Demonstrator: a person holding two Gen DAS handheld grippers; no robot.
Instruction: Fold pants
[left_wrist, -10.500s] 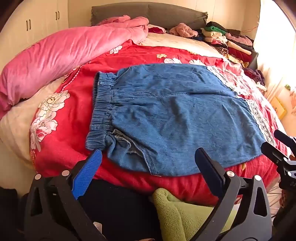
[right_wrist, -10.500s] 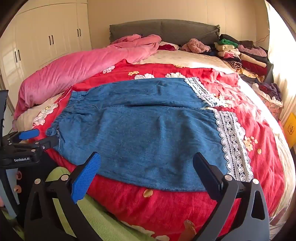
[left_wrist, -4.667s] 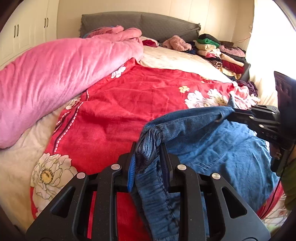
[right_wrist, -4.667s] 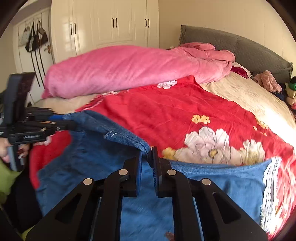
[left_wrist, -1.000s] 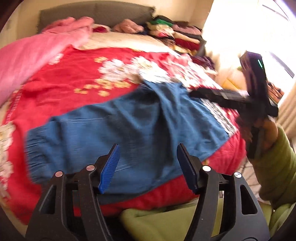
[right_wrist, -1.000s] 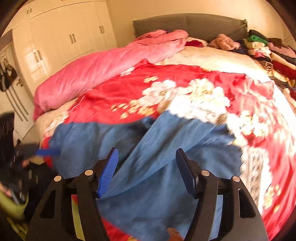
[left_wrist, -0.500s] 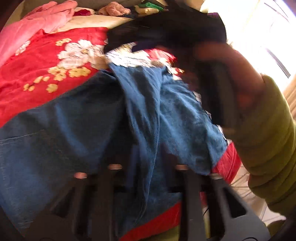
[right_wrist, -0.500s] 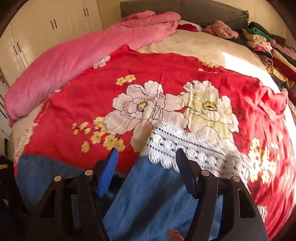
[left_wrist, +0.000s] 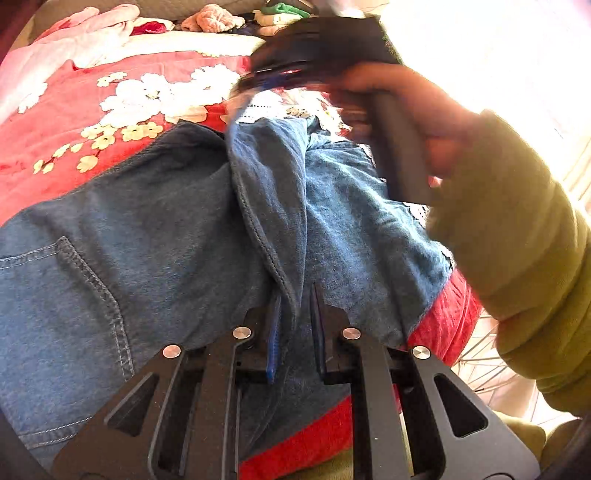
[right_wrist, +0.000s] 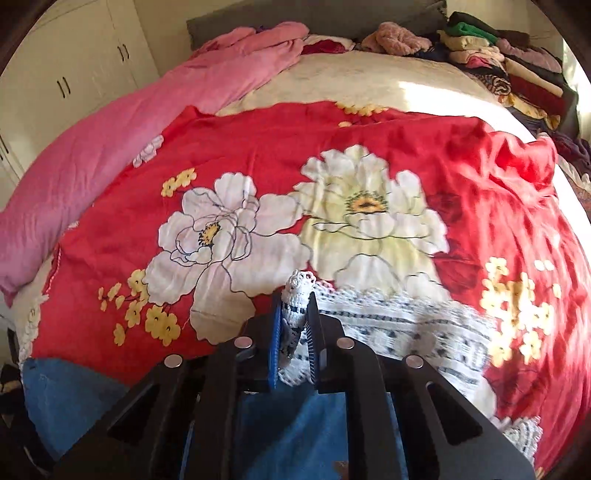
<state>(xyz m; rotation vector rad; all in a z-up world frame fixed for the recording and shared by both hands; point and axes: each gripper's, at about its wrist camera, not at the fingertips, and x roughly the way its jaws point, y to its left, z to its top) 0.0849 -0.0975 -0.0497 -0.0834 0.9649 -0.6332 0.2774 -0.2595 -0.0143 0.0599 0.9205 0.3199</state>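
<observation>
Pants (left_wrist: 155, 236): blue denim, lying across the red floral blanket (right_wrist: 369, 155) on the bed, one fold running up the middle toward the lace hem (right_wrist: 388, 321).
Left tool (left_wrist: 295, 325): pads are pinching the denim fold near the bed's front edge.
Right tool (right_wrist: 293, 328): clamping a bunched bit of white lace hem, which is poking up between the pads.
In the way: in the left wrist view a blurred hand (left_wrist: 406, 107) in an olive sleeve (left_wrist: 517, 229) is covering the far hem.
Around: pink quilt (right_wrist: 110, 147) lying along the left, stacked clothes (right_wrist: 509, 66) sitting by the grey headboard (right_wrist: 332, 14), white wardrobe (right_wrist: 74, 66) standing behind.
</observation>
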